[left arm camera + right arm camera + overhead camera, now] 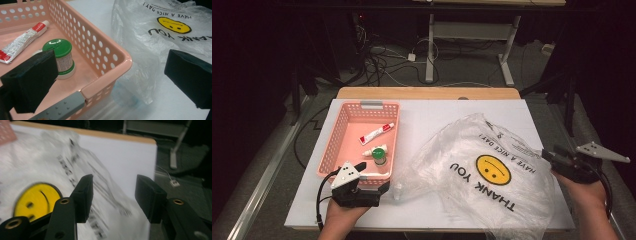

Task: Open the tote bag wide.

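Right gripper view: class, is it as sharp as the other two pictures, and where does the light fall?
Right gripper view: the plastic bag is smeared by motion blur, the black jaws crisp. Left gripper view: sharp, the pink basket and green-capped bottle evenly lit. High view: the white table bright, the surroundings dark.

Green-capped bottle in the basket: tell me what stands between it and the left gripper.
Nothing visible does. In the left gripper view the green-capped bottle stands upright on the floor of the pink basket, just beyond the left gripper, whose open jaws straddle the basket's near corner. The toothpaste tube lies farther back, off that line.
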A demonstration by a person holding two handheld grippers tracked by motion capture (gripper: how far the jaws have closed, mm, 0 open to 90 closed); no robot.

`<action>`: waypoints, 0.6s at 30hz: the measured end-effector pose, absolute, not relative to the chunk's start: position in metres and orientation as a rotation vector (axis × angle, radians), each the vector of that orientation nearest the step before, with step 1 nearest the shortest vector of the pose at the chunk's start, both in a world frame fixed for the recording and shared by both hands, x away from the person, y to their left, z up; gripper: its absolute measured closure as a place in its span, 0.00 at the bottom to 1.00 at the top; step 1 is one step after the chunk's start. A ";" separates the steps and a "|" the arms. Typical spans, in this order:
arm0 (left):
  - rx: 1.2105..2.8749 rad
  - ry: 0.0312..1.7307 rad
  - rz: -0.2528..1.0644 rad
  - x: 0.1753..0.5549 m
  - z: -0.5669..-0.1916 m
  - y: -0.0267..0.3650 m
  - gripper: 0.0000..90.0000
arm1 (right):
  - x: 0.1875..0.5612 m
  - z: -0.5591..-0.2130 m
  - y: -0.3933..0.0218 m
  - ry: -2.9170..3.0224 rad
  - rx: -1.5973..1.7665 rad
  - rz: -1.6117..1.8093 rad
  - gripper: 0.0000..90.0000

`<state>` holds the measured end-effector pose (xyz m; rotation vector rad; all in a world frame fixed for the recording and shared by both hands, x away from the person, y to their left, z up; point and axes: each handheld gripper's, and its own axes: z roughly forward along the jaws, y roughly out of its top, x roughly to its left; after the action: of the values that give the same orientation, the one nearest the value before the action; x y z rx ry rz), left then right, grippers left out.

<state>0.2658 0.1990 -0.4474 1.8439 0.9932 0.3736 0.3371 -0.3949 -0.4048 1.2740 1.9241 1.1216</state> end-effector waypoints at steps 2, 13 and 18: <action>1.840 0.994 0.372 0.265 -0.447 0.199 0.00 | 0.349 -0.397 -0.381 1.948 1.239 1.128 0.55; 1.835 0.990 0.371 0.264 -0.447 0.203 0.00 | 0.452 -0.438 -0.319 2.180 1.331 0.976 0.32; 1.843 0.991 0.358 0.266 -0.450 0.203 0.00 | 0.466 -0.469 -0.307 2.305 1.329 0.859 0.58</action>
<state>0.2665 0.2033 -0.4495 1.8429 0.9906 0.3582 0.4657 -0.3069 -0.4695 1.3290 2.3046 0.8591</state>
